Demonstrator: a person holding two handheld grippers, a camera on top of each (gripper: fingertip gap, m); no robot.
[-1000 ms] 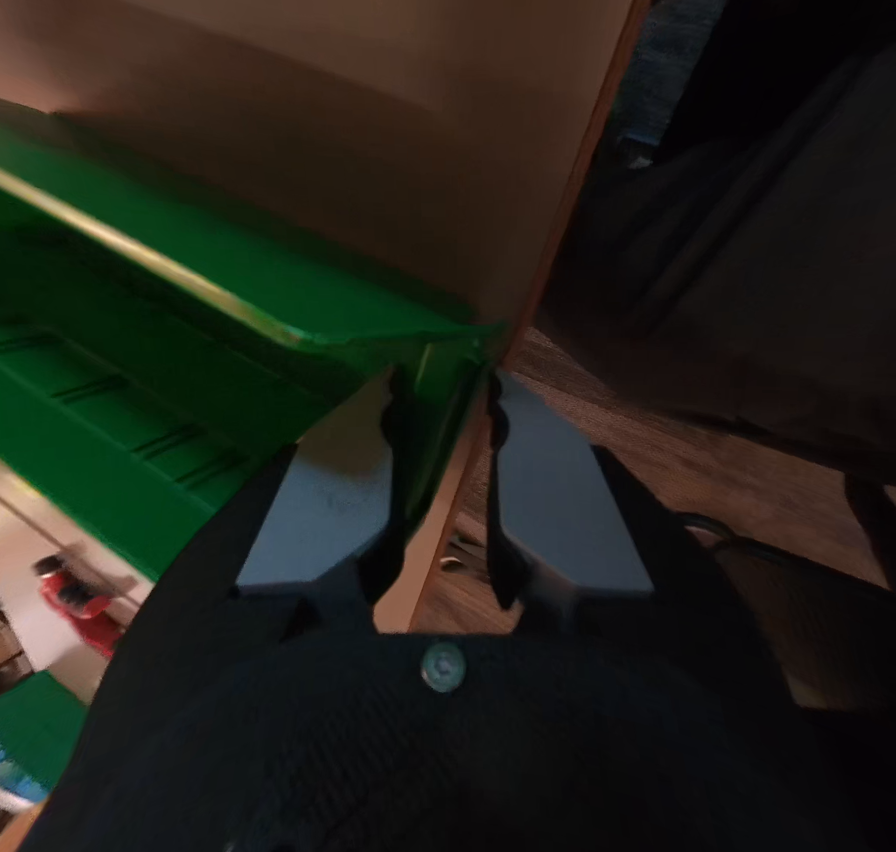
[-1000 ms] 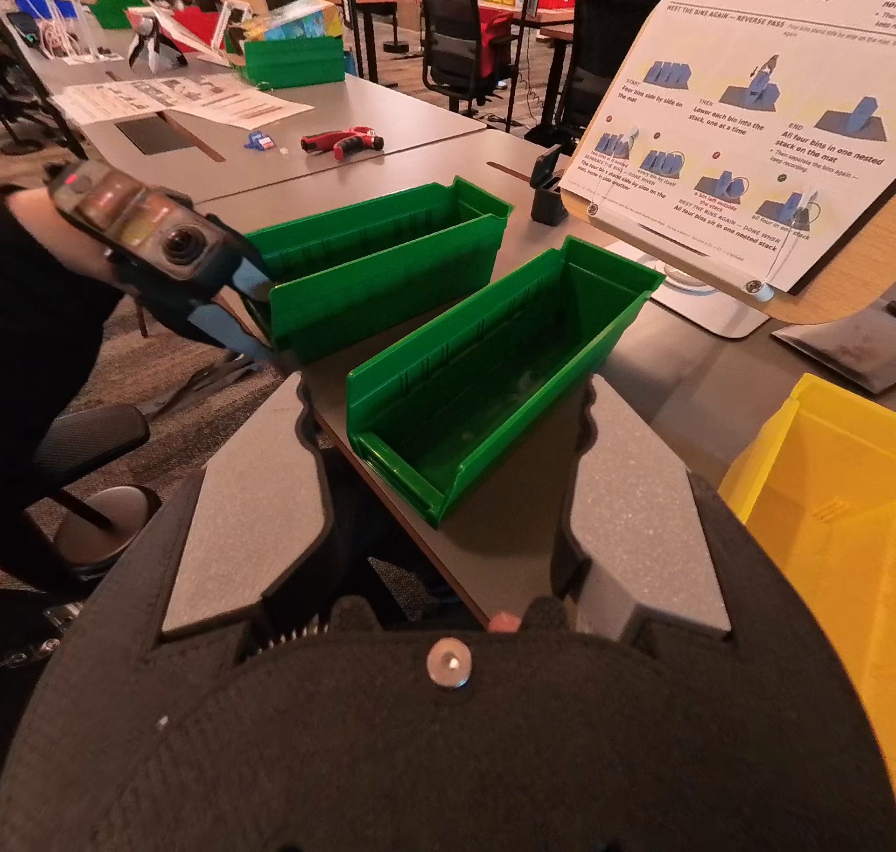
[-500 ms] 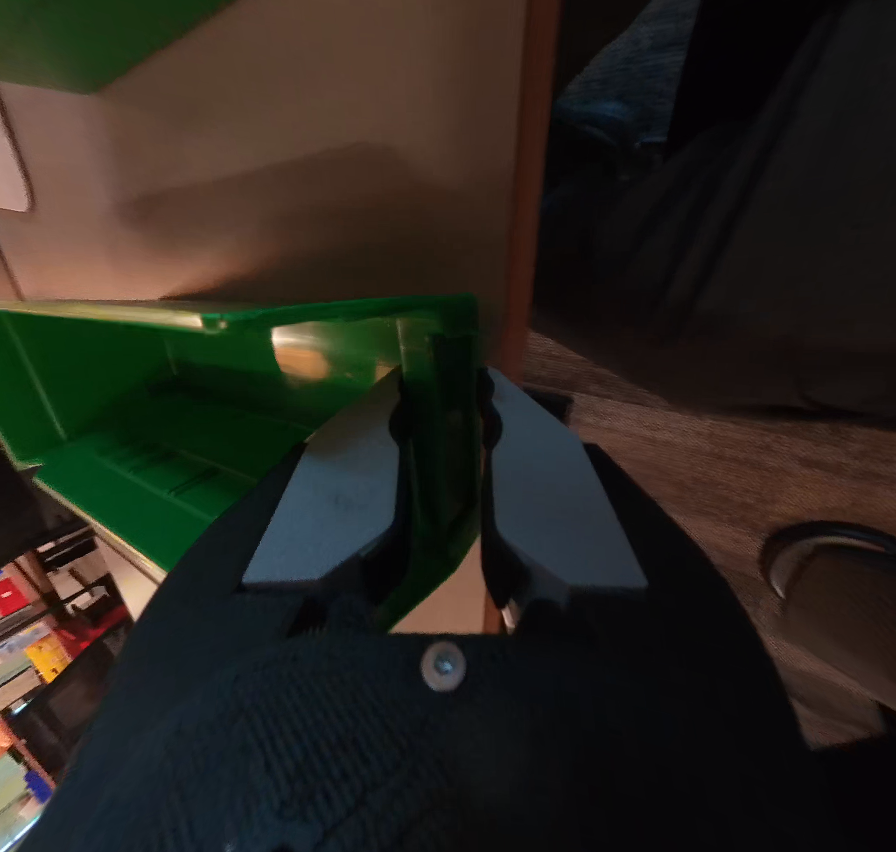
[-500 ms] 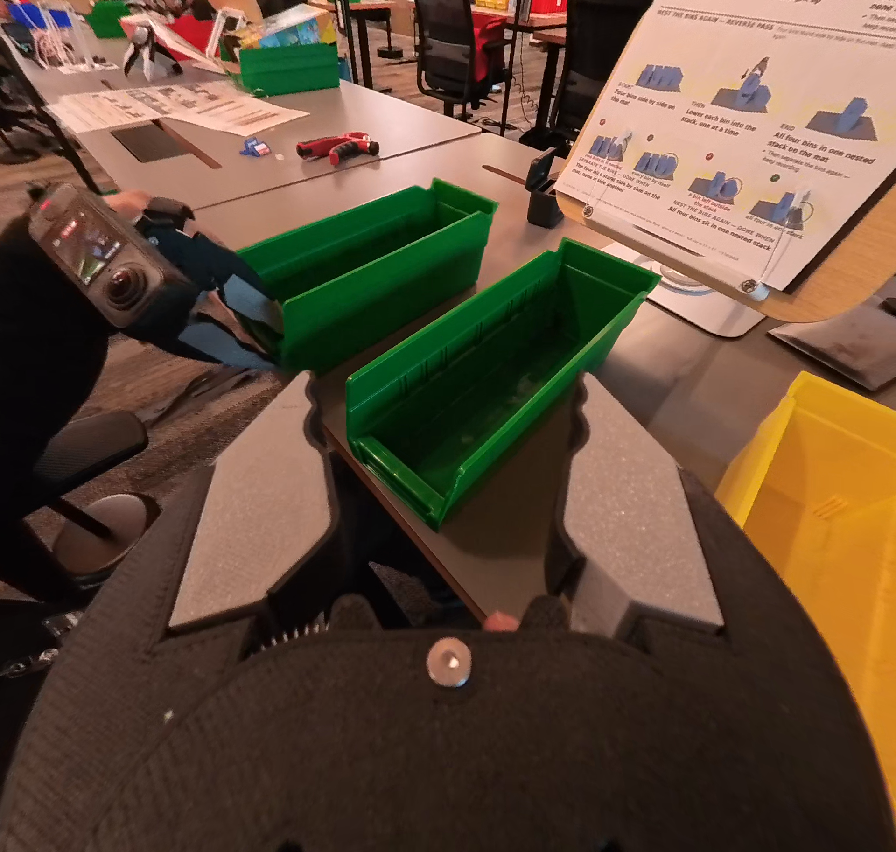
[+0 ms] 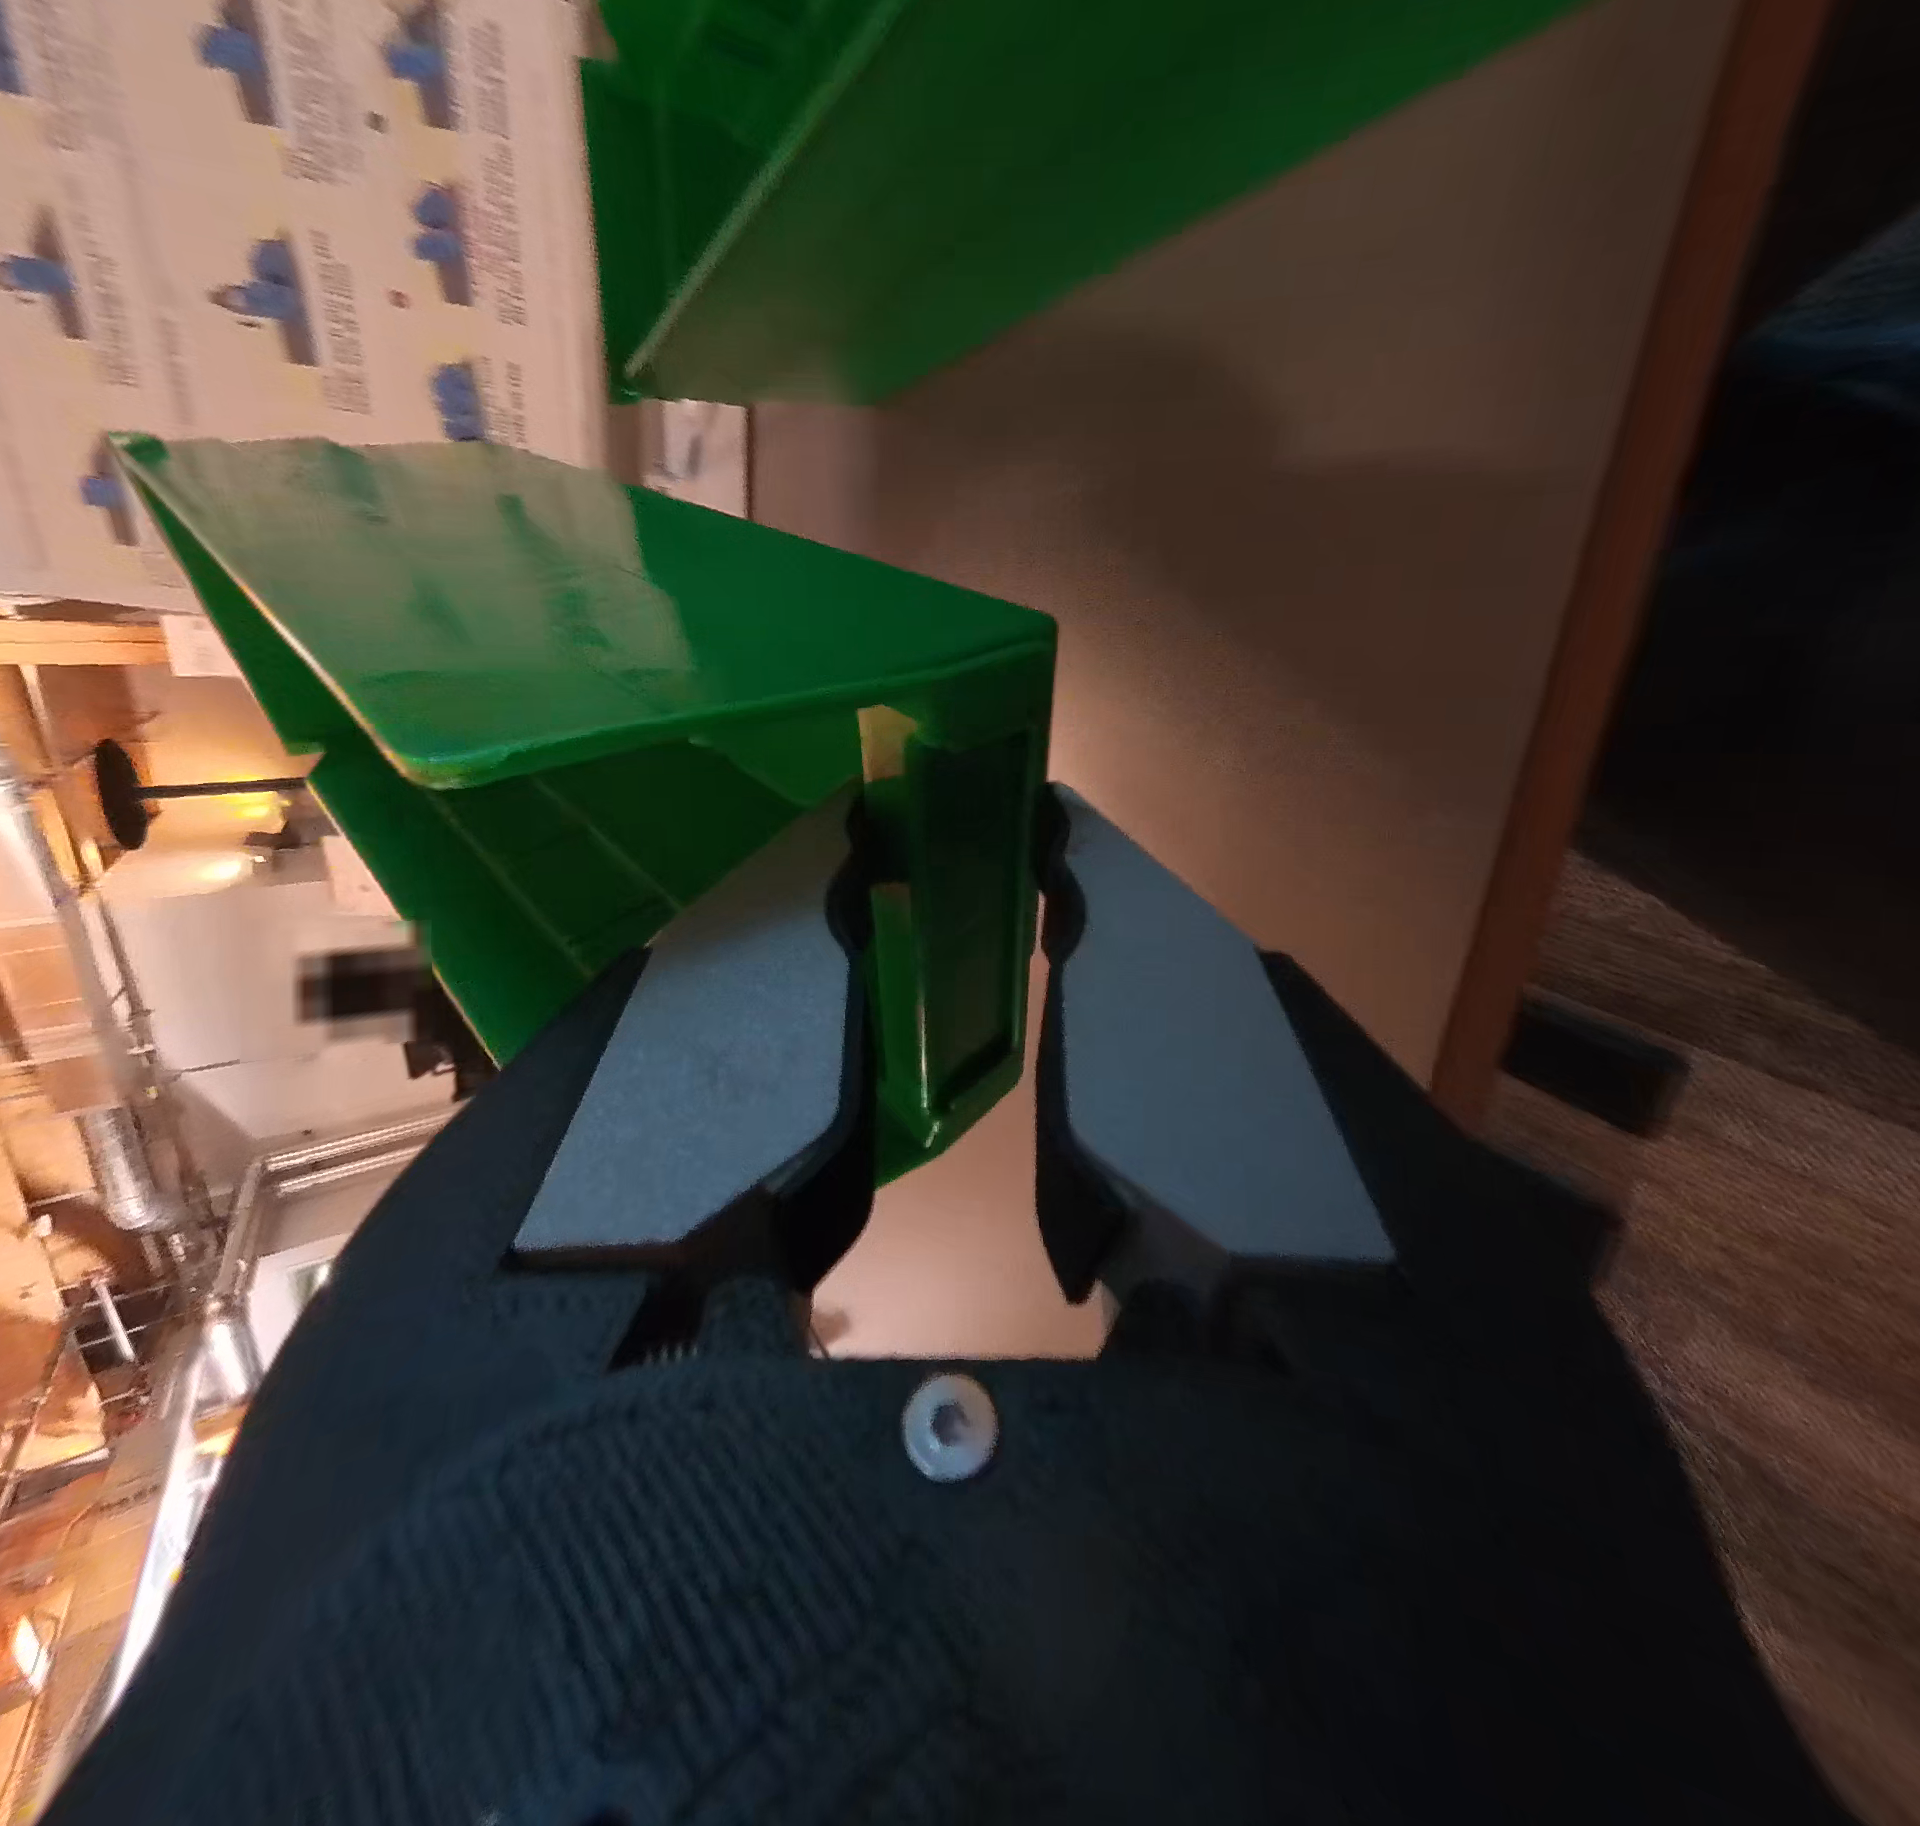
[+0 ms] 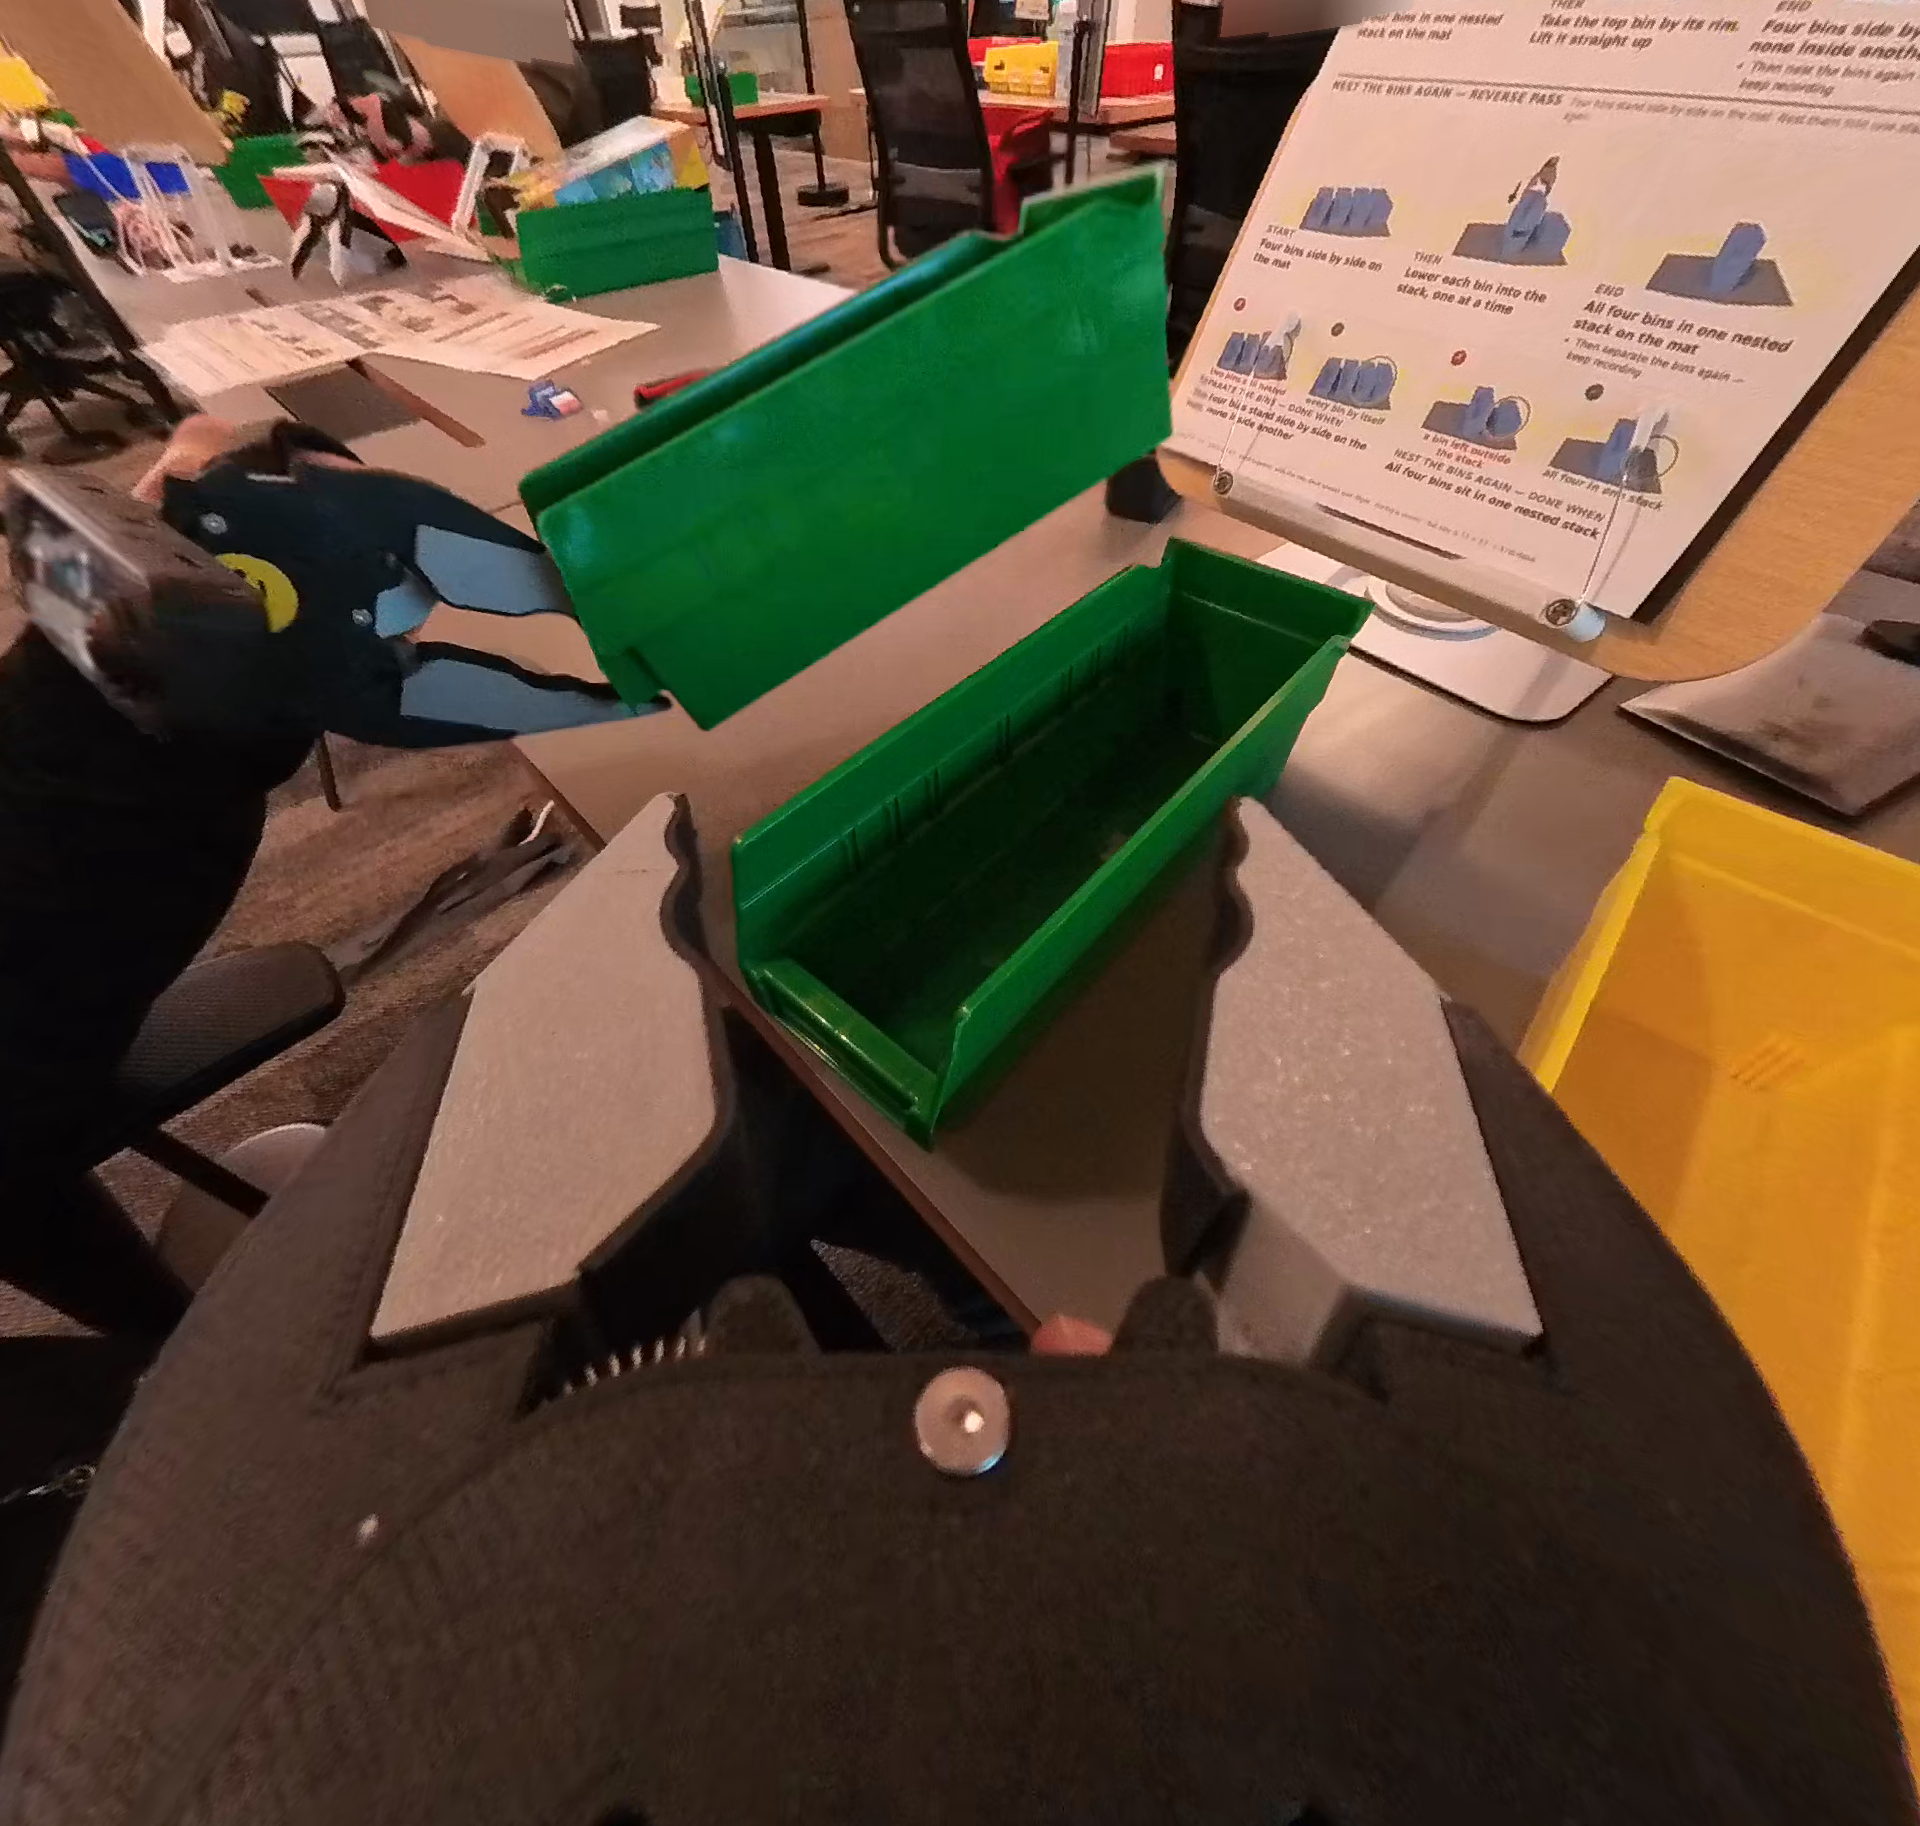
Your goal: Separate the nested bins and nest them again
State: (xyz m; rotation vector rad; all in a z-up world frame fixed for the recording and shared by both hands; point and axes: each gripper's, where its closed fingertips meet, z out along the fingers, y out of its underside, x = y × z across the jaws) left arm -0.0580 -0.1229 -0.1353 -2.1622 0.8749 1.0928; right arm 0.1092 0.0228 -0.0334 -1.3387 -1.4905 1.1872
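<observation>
In the right wrist view my left gripper (image 6: 603,656) is shut on the near end wall of a green bin (image 6: 862,488) and holds it in the air, tipped on its side, above the table's left part. A second green bin (image 6: 1039,841) stands open on the grey table (image 6: 1403,789). My right gripper (image 6: 956,826) is open and empty, just short of that bin's near end. In the left wrist view my left gripper (image 5: 951,841) clamps the held bin's (image 5: 582,633) end wall, and the other bin (image 5: 1039,166) shows at the top.
A yellow bin (image 6: 1745,1049) stands at the right, close to my right finger. A slanted instruction board (image 6: 1558,270) stands behind the bins. The table's front edge runs under my right gripper. Further tables with papers and bins lie behind.
My left gripper has lifted its green bin off the table and tipped it on its side. My right gripper has stayed open in nearly the same place.
</observation>
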